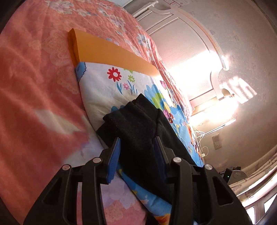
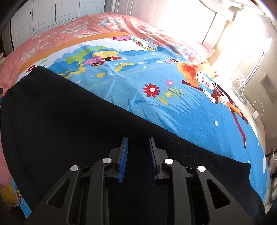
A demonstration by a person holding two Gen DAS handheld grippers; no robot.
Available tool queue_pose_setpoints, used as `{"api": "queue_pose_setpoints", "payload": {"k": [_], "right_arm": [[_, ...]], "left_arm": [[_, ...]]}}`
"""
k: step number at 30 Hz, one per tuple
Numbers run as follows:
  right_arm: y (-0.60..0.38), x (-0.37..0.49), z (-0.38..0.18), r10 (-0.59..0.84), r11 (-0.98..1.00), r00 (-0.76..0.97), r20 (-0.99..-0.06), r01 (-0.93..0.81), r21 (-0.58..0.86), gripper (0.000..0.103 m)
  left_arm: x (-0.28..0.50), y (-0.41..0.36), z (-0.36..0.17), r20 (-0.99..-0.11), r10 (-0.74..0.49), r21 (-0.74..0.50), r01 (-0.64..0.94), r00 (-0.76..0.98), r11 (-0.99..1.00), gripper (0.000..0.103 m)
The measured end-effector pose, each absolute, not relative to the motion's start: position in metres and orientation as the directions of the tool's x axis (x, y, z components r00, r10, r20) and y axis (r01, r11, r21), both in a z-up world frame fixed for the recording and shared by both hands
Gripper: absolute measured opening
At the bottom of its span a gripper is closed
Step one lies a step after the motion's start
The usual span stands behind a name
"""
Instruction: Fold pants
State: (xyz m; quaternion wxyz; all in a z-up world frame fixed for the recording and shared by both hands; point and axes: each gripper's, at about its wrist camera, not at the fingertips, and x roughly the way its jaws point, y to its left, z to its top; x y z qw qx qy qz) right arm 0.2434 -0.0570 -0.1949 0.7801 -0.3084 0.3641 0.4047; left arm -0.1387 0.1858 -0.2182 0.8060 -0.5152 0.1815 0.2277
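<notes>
Nearest in the left wrist view, left gripper (image 1: pixel 136 138) with blue pads (image 1: pixel 114 160) clamped on a bunched fold of the black pants (image 1: pixel 135 128), fabric filling the gap between the fingers and rising above their tips; lower run of the garment cut off behind the black linkage. Nearest in the right wrist view, right gripper (image 2: pixel 138 138) poised over the flat black pants (image 2: pixel 69 124), pads (image 2: pixel 123 159) parted with only dark cloth visible between them; contact with the fabric impossible to confirm, black on black. Pants spread across the near and left part of a cartoon-print sheet (image 2: pixel 155 107), left edge curving out of frame, near-right corner ending at a straight hem. Beyond, blue sheet with flowers, mushrooms and a red-haired figure, bordered far left by an orange band (image 1: pixel 103 50). Underneath and farther off, pink floral bedspread (image 1: pixel 34 86), a pink pillow (image 2: pixel 200 50) at far right. Farthest, white headboard (image 1: pixel 181 34) and wall, largely washed out by glare; white cables (image 2: pixel 242 81) and a wall socket (image 2: pixel 267 87) at right, details indistinct. White wardrobe doors (image 2: pixel 52 15) far left, partly cropped by the lens rim.
</notes>
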Motion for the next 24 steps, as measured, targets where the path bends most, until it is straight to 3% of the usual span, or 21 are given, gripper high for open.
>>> {"api": "queue_pose_setpoints", "payload": {"k": [1, 2, 3, 5, 8, 18, 22, 24], "right_arm": [[-0.053, 0.238, -0.192, 0.400, 0.485, 0.426, -0.811, -0.850, -0.207, 0.048], [-0.049, 0.230, -0.186, 0.413, 0.480, 0.437, -0.799, -0.850, -0.217, 0.069], [-0.045, 0.220, -0.179, 0.437, 0.471, 0.449, -0.779, -0.853, -0.227, 0.079], [-0.034, 0.196, -0.165, 0.479, 0.435, 0.457, -0.750, -0.865, -0.250, 0.082], [-0.010, 0.162, -0.155, 0.526, 0.376, 0.410, -0.745, -0.898, -0.229, 0.083], [0.036, 0.109, -0.193, 0.503, 0.353, 0.304, -0.809, -0.927, -0.129, 0.082], [0.036, 0.119, -0.206, 0.496, 0.395, 0.282, -0.821, -0.916, -0.075, 0.082], [0.037, 0.121, -0.208, 0.497, 0.400, 0.285, -0.820, -0.913, -0.075, 0.084]], "left_arm": [[-0.132, 0.185, -0.222, -0.540, 0.173, -0.739, -0.563, 0.824, 0.370, 0.033], [-0.125, 0.182, -0.223, -0.556, 0.177, -0.718, -0.577, 0.812, 0.389, 0.024], [-0.121, 0.178, -0.221, -0.596, 0.215, -0.662, -0.625, 0.774, 0.414, 0.009], [-0.106, 0.167, -0.216, -0.686, 0.315, -0.466, -0.729, 0.656, 0.502, 0.008], [-0.094, 0.152, -0.214, -0.721, 0.381, -0.349, -0.778, 0.579, 0.523, 0.008], [-0.090, 0.148, -0.205, -0.748, 0.467, -0.208, -0.835, 0.471, 0.509, 0.013], [-0.091, 0.139, -0.197, -0.747, 0.565, -0.071, -0.887, 0.350, 0.456, 0.017], [-0.097, 0.131, -0.189, -0.724, 0.588, -0.068, -0.885, 0.361, 0.460, 0.019]]}}
